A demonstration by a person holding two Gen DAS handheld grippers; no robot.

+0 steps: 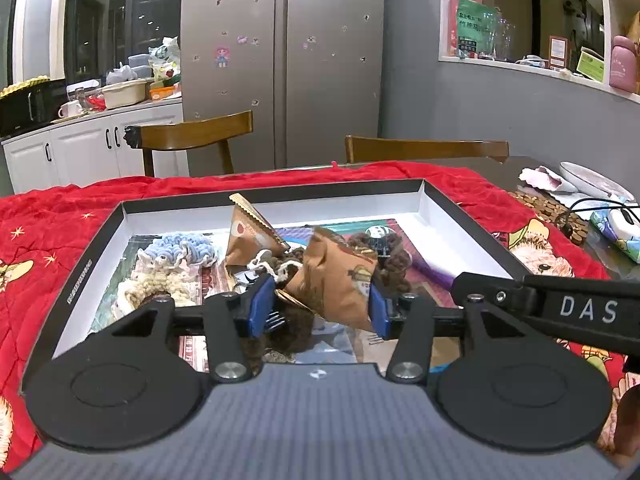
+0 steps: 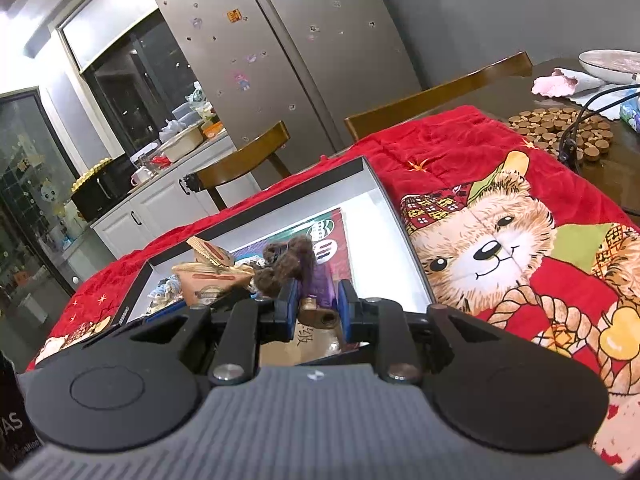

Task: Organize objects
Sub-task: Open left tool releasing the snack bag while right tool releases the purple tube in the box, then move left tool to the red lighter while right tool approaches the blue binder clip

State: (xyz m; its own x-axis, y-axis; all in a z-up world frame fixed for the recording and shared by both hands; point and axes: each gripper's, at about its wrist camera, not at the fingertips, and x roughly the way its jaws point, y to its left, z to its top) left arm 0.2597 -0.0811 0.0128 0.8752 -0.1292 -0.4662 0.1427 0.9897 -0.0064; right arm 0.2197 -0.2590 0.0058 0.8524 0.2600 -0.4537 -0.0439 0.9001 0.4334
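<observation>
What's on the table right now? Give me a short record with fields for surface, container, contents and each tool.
surface: red blanket with a bear print
container: shallow box, black rim, white inner walls
contents: upright brown packet; blue and cream yarn pieces; brown yarn piece
left tool: straddles the nearer brown packet; whether it grips is unclear
right tool: shut on a small brown piece over the box's near edge

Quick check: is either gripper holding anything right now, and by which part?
Left gripper holds the brown snack packet across its lower part, over the box. Right gripper: shut on a brown item; which part, unclear.
</observation>
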